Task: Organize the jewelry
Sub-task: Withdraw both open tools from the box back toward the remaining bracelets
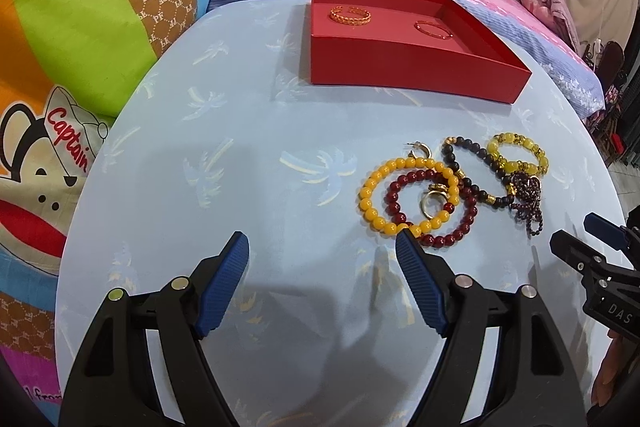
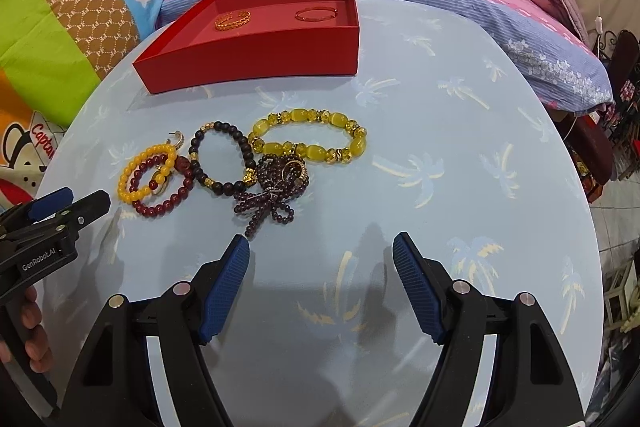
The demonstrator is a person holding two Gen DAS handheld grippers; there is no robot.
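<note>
Gripper (image 2: 38, 217) reads "GenRobot.AI"; cushion (image 1: 60, 131) "Captain".

The table (image 2: 480, 147) is pale blue with faint palm-tree prints. At twelve o'clock the tray (image 2: 256, 63) is red, holding a gold bangle (image 2: 233, 20) and a red bangle (image 2: 316, 14). The bracelets are yellow beads (image 1: 408, 197), dark red beads (image 1: 430, 211), black beads with gold spacers (image 2: 224, 157) and translucent yellow (image 2: 310, 141). The fingers (image 1: 222, 287) have blue ribbed pads.
</note>
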